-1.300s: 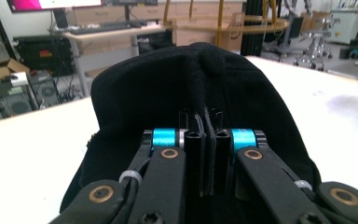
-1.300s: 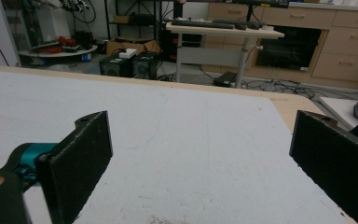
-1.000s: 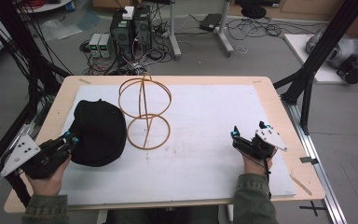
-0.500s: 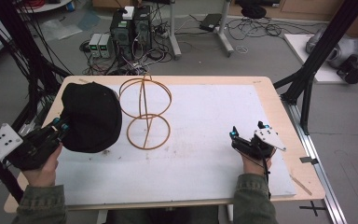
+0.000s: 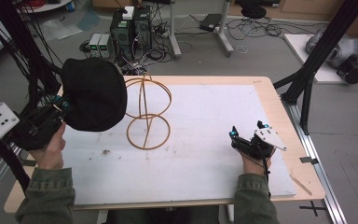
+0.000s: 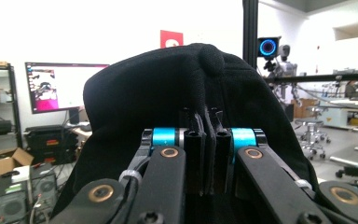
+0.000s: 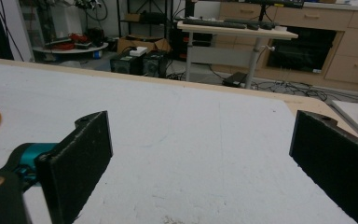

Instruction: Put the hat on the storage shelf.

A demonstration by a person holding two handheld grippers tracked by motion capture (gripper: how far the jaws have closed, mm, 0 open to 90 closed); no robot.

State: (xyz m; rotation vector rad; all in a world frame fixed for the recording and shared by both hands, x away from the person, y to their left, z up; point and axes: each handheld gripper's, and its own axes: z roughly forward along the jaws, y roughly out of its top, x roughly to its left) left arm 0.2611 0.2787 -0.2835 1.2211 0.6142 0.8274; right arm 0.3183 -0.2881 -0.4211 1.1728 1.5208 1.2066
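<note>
The black cap (image 5: 93, 99) is soft cloth, light and floppy, so I judge it will sag and swing rather than keep its shape; it should not break or slip much, since fabric bunches under pressure. The best hold is a fold at its edge, and that is where I have it: my left gripper (image 6: 204, 161) has its jaws closed tight on a pinch of the cap's fabric, with the crown rising straight ahead of them and filling the space beyond. From above, the cap hangs off the front of my left gripper (image 5: 61, 106), lifted clear of the table (image 5: 205, 116), just beside the wire stand (image 5: 147, 112) and a little higher than its top ring.

My right gripper (image 5: 248, 135) rests on the table well apart from the cap, jaws spread wide with nothing between them, bare white table surface ahead of them (image 7: 200, 135).
</note>
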